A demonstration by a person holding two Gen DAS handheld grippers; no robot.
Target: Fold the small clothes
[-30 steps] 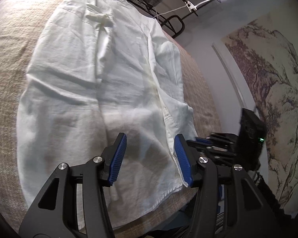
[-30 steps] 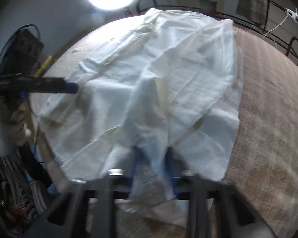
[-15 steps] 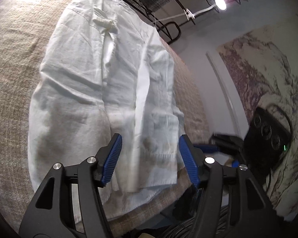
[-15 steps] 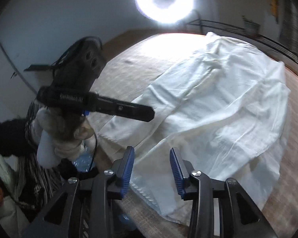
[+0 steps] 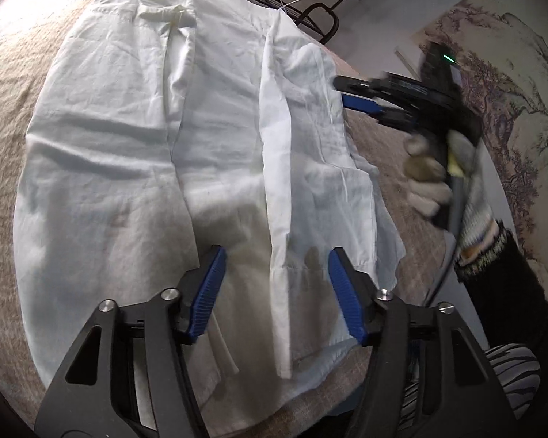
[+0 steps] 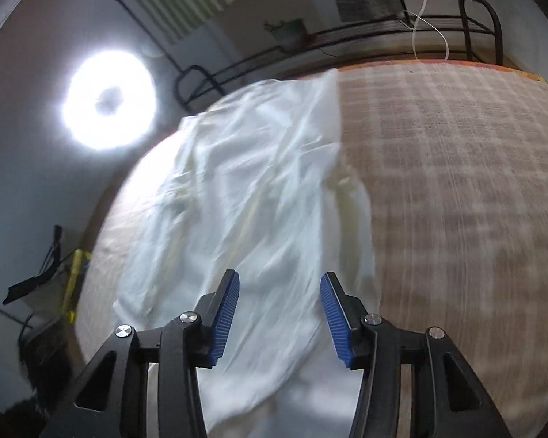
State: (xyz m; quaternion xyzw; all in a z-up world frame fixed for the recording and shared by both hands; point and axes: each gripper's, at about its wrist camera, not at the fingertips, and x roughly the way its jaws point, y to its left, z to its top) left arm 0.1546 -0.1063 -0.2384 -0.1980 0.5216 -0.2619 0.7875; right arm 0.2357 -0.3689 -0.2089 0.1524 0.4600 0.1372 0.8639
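Note:
A white garment point(image 5: 146, 168) lies spread on the beige woven table cover point(image 5: 3, 84), one side folded inward along a lengthwise crease. My left gripper point(image 5: 274, 288) is open and empty, hovering over the garment's near hem. My right gripper point(image 6: 277, 310) is open and empty above the garment point(image 6: 259, 197). In the left wrist view the right gripper point(image 5: 358, 96) shows at the garment's right edge, held by a gloved hand point(image 5: 427, 182).
The checked table cover point(image 6: 456, 182) stretches bare to the right of the garment. A bright ring lamp point(image 6: 107, 100) and a black metal rack point(image 6: 383, 33) stand beyond the table's far edge. A landscape wall hanging point(image 5: 511, 91) is on the right.
My right gripper let go of the garment's side, opened, and swung up along the right edge. The garment's right side now lies folded inward. My left gripper stayed open over the near hem.

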